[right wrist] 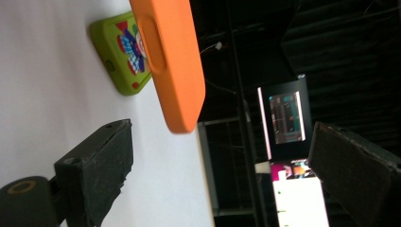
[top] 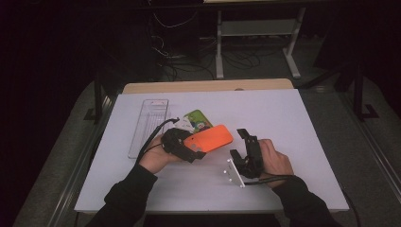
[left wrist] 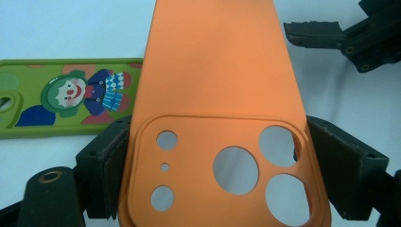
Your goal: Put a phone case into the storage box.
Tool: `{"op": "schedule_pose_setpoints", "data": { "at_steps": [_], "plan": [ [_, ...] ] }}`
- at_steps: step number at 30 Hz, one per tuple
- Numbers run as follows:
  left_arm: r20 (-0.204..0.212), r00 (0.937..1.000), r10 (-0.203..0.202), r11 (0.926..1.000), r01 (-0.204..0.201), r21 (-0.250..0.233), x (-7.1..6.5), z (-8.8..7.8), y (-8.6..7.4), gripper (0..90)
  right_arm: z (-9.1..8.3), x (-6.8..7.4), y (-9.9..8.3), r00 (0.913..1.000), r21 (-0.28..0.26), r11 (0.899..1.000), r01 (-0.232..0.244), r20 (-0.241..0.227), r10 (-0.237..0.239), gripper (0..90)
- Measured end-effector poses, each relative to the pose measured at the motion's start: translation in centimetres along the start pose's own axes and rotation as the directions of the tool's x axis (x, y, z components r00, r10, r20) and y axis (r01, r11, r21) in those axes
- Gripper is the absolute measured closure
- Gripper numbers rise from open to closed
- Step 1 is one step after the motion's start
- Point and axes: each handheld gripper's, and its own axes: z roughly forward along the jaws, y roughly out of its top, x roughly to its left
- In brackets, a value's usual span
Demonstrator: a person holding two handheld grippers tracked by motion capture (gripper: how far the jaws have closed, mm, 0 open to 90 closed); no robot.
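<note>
Orange phone case (left wrist: 215,94) clamped in left gripper (top: 182,144), seemingly above green case (left wrist: 66,97); right gripper (right wrist: 222,165) wide

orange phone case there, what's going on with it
A person is working with a gripper in each hand. The left gripper has its jaws shut on the camera end of the orange phone case, holding it above the white table. The right gripper waits beside it, jaws open. A green clown case and a clear tray lie behind.
</note>
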Motion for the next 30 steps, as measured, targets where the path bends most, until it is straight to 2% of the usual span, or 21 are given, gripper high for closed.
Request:
{"op": "schedule_pose_setpoints", "data": {
  "at_steps": [1, 3, 4, 6, 7, 10, 14, 15, 16, 17, 18, 19, 20, 22, 23, 25, 28, 29, 30],
  "plan": [
    [0.001, 1.0000, 0.001, 1.0000, -0.001, 0.003, 0.0, 0.0, 0.0, 16.1, -0.1, -0.1, 0.2, 0.9999, 0.003, 1.000, 0.016, 0.001, -0.016, 6.8],
    [-0.001, 0.9995, 0.032, 0.9992, -0.032, 0.022, 0.1, -0.2, 0.1, 16.1, -0.1, 0.0, 0.4, 0.9997, -0.002, 1.000, 0.025, 0.008, -0.025, 7.2],
    [-0.002, 0.9999, 0.015, 0.9998, -0.015, 0.012, -0.1, -0.1, 0.1, 16.1, -0.1, 0.1, 0.5, 0.9994, -0.005, 0.999, 0.031, 0.012, -0.031, 7.4],
    [0.005, 1.0000, 0.006, 1.0000, -0.006, 0.001, -0.2, -0.1, 0.2, 16.1, 0.0, 0.3, 0.7, 0.9986, -0.014, 0.999, 0.042, 0.034, -0.041, 7.7],
    [0.006, 0.9995, 0.032, 0.9993, -0.032, 0.021, 0.0, -0.2, 0.2, 16.1, 0.0, 0.4, 0.7, 0.9984, -0.018, 0.999, 0.045, 0.034, -0.045, 8.1],
    [0.009, 0.9998, 0.017, 0.9998, -0.018, 0.010, -0.2, -0.1, 0.3, 16.1, 0.1, 0.5, 1.0, 0.9975, -0.025, 0.998, 0.057, 0.043, -0.056, 8.9],
    [0.009, 0.9996, 0.025, 0.9996, -0.026, 0.012, -0.3, 0.1, 0.3, 16.1, 0.1, 0.8, 1.5, 0.9950, -0.043, 0.995, 0.088, 0.051, -0.086, 10.8],
    [0.011, 0.9995, 0.029, 0.9994, -0.029, 0.016, -0.4, 0.1, 0.4, 16.1, 0.1, 0.9, 1.6, 0.9944, -0.049, 0.995, 0.090, 0.059, -0.087, 11.7],
    [0.014, 0.9993, 0.034, 0.9992, -0.035, 0.019, -0.4, 0.1, 0.4, 16.1, 0.1, 1.0, 1.8, 0.9943, -0.064, 0.995, 0.071, 0.085, -0.065, 12.2],
    [0.015, 0.9989, 0.045, 0.9987, -0.045, 0.022, -0.4, 0.0, 0.4, 16.1, 0.1, 1.0, 1.9, 0.9939, -0.067, 0.995, 0.076, 0.085, -0.070, 12.5],
    [0.017, 0.9995, 0.029, 0.9996, -0.029, 0.008, -0.6, 0.1, 0.4, 16.1, 0.1, 1.1, 2.1, 0.9935, -0.067, 0.994, 0.082, 0.085, -0.076, 13.0],
    [0.020, 0.9986, 0.050, 0.9985, -0.050, 0.022, -0.6, 0.0, 0.5, 16.1, 0.1, 1.1, 2.1, 0.9931, -0.068, 0.994, 0.083, 0.089, -0.076, 13.1],
    [0.022, 0.9991, 0.037, 0.9993, -0.037, 0.009, -0.7, 0.1, 0.5, 16.1, 0.1, 1.2, 2.2, 0.9930, -0.070, 0.994, 0.085, 0.088, -0.078, 13.4],
    [0.022, 0.9987, 0.046, 0.9989, -0.046, 0.008, -0.8, 0.0, 0.6, 16.1, 0.1, 1.4, 2.3, 0.9925, -0.067, 0.994, 0.090, 0.088, -0.084, 13.8],
    [0.023, 0.9989, 0.042, 0.9991, -0.042, 0.005, -0.8, 0.0, 0.6, 16.1, 0.1, 1.4, 2.4, 0.9935, -0.066, 0.993, 0.094, 0.070, -0.089, 14.7],
    [0.026, 0.9980, 0.057, 0.9981, -0.058, 0.020, -0.7, -0.1, 0.6, 16.1, 0.0, 1.5, 2.5, 0.9932, -0.063, 0.993, 0.098, 0.069, -0.093, 17.8],
    [0.036, 0.9983, 0.045, 0.9989, -0.045, 0.014, -0.9, 0.1, 0.6, 16.1, 0.1, 1.6, 2.6, 0.9939, -0.055, 0.994, 0.090, 0.068, -0.087, 22.3],
    [0.037, 0.9972, 0.064, 0.9976, -0.065, 0.023, -0.9, 0.1, 0.6, 16.1, 0.1, 1.6, 2.6, 0.9936, -0.056, 0.994, 0.095, 0.067, -0.091, 23.9],
    [0.039, 0.9977, 0.057, 0.9982, -0.057, 0.017, -1.0, 0.1, 0.6, 16.1, 0.1, 1.7, 2.6, 0.9928, -0.056, 0.993, 0.104, 0.067, -0.100, 25.1]
  ]
}}
